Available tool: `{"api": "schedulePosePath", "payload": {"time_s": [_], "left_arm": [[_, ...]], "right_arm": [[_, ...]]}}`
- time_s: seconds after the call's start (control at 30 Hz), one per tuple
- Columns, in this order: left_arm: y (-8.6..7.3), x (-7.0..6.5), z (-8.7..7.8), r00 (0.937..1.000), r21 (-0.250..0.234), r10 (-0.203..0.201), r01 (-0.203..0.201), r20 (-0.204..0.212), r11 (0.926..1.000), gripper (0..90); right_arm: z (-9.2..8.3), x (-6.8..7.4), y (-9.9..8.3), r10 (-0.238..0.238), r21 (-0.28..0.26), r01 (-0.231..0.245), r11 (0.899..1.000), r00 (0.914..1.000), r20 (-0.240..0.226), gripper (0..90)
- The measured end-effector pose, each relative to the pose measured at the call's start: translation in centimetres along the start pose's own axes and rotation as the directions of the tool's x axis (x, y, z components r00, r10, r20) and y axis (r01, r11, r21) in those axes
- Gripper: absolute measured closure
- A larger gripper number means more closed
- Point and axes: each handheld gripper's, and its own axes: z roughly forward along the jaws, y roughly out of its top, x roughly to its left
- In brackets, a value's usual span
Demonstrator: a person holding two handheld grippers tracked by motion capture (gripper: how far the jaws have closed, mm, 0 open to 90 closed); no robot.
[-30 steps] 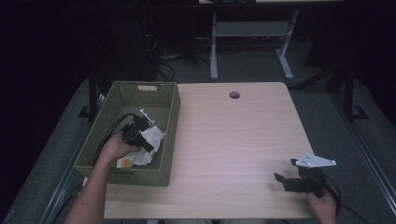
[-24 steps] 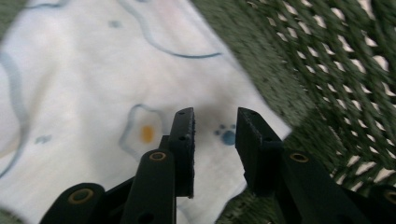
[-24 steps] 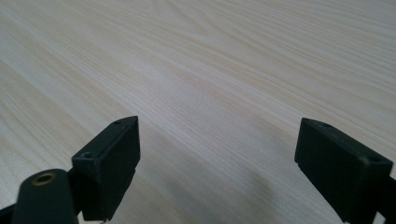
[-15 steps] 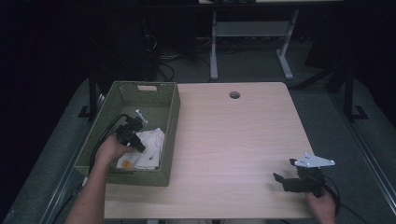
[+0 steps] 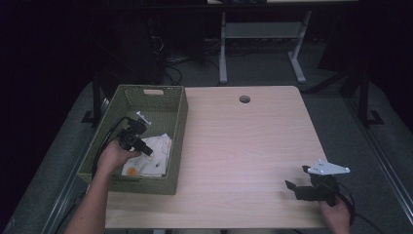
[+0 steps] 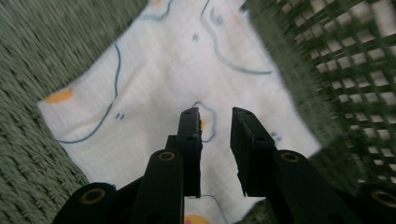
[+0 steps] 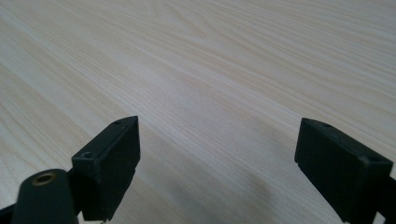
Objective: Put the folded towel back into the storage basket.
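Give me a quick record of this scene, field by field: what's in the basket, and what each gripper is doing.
cloth: white cloth with orange and blue print, lying flat in the basket
basket: green woven basket at the table's left side
left gripper: left gripper above the cloth, jaws just opening, nothing between them
right gripper: right gripper open over bare table

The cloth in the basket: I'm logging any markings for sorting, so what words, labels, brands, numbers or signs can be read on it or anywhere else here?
None can be read.
The white cloth bears drawn blue outlines and orange spots, no letters.
The green basket, the wooden table and both grippers, left and right, carry no readable text.
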Motion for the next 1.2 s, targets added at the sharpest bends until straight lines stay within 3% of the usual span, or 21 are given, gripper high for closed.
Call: {"api": "schedulePosePath", "payload": {"time_s": [0.23,0.43,0.73,0.83,0.93,1.2], "left_arm": [[-0.4,-1.4,-1.8,0.9993,-0.103,0.021,-0.018,0.03,0.9945,70.1],[-0.8,-1.9,-2.4,0.9994,-0.151,0.022,-0.017,0.027,0.9883,66.8],[-1.6,-2.4,-4.1,0.9972,-0.263,0.02,-0.001,0.072,0.9648,63.6],[-2.0,-2.6,-4.5,0.9959,-0.29,0.022,0.004,0.088,0.957,63.4],[-2.3,-2.6,-4.8,0.9953,-0.301,0.025,0.005,0.094,0.9537,63.4],[-2.8,-2.7,-5.7,0.9898,-0.364,0.023,0.03,0.141,0.9311,62.6]], "right_arm": [[-0.2,0.1,0.0,0.002,-0.003,-0.002,1.0,1.0,-0.001,13.7],[-0.1,0.0,0.0,0.003,-0.002,-0.003,1.0,1.0,-0.003,13.7],[0.0,0.0,-0.1,0.014,0.001,-0.014,1.0,0.9999,0.003,13.7],[0.0,0.1,-0.1,0.012,0.004,-0.012,1.0,0.9999,0.003,13.7],[0.0,0.1,-0.1,0.01,0.006,-0.01,1.0,0.9999,0.004,13.7],[0.0,0.0,-0.1,0.01,0.005,-0.01,1.0,0.9999,0.005,13.7]]}}
